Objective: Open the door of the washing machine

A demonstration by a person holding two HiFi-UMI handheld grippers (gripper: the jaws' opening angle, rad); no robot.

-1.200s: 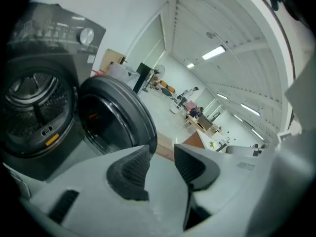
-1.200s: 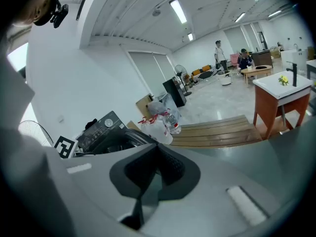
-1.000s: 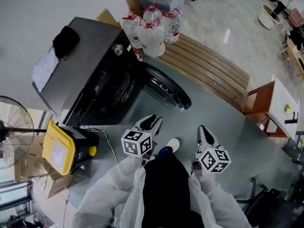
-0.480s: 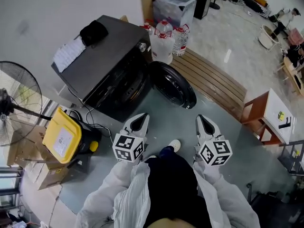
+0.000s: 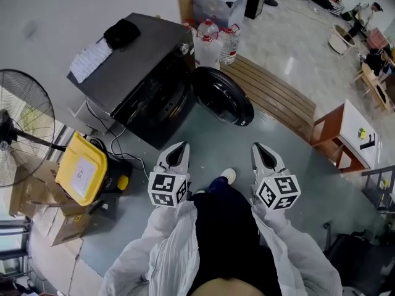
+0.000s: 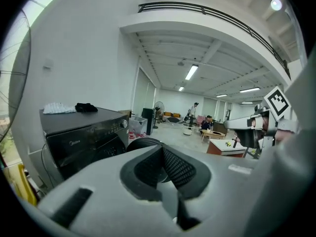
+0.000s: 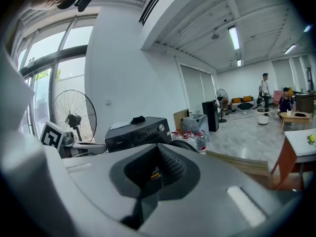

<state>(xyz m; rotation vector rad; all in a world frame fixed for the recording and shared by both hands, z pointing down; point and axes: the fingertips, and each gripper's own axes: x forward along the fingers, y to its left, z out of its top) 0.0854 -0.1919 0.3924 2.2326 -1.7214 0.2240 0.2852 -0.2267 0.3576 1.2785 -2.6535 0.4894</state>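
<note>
Head view — door open, well beyond left fingers, right fingers.

my head camera sits high and looks steeply down, so i get the washing machine from above at upper left, its door beside it, and both grippers low in the middle. the left gripper view rides just behind its own jaws and faces almost level at the machine, which sits near on its left side. the right gripper view looks almost level along its jaws too, with the machine mid-frame and a bit farther off. all three share the machine. the left view catches the right cube at its edge, the right view the left cube.
</note>
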